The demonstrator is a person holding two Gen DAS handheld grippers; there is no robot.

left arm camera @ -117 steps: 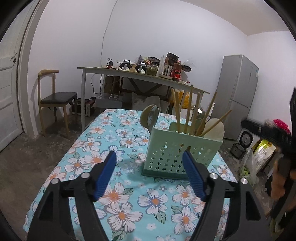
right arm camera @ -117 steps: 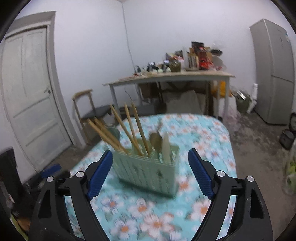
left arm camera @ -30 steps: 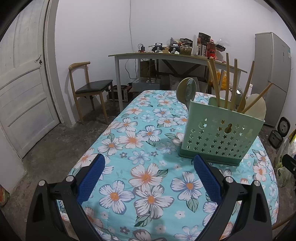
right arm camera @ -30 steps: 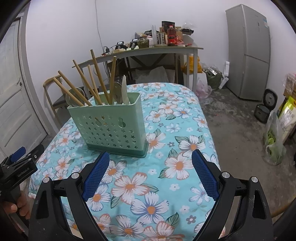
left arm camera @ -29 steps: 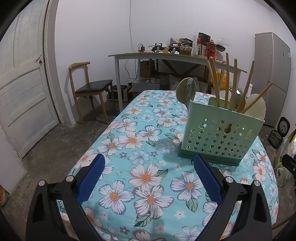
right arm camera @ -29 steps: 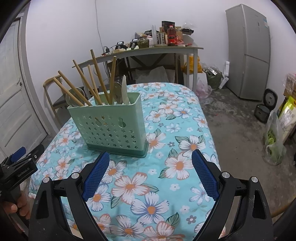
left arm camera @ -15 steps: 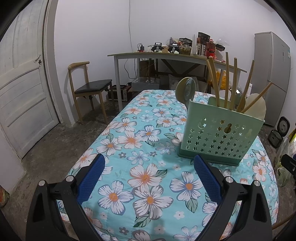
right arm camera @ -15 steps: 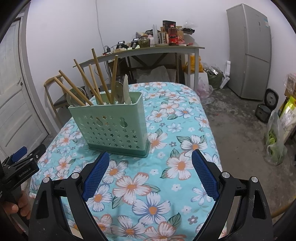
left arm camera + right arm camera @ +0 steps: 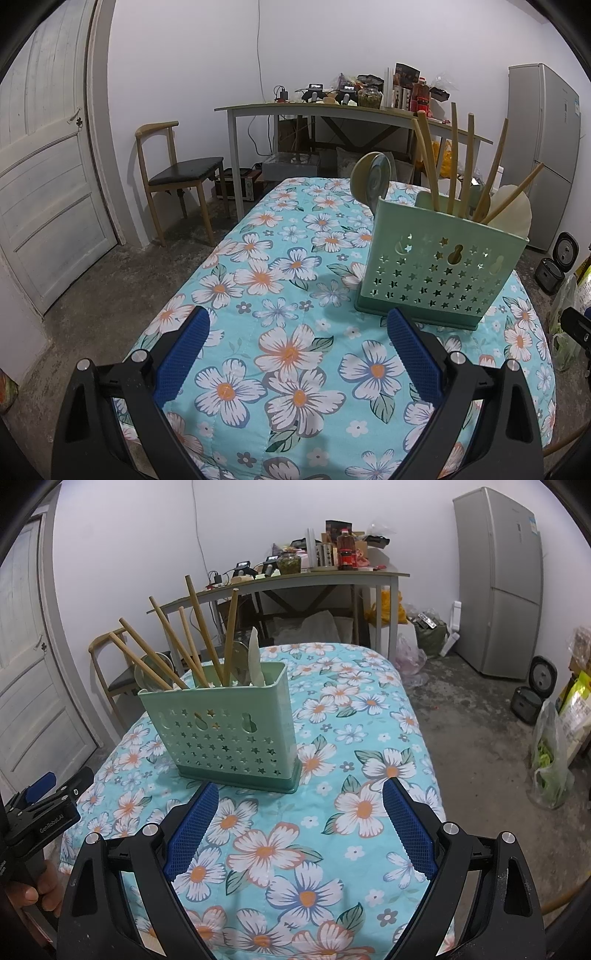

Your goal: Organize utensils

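Quilted floral tablecloth, grey concrete floor.
Mint plastic caddy w/ star cutouts sits mid-table, wooden chopsticks leaning inside. Left gripper & right gripper both wide apart, nothing held, near caddy.

The green caddy walls hide the lower ends of the chopsticks and spoons standing in it. In the right wrist view the left gripper is cut off by the left edge. Items on the far table are too small to identify.
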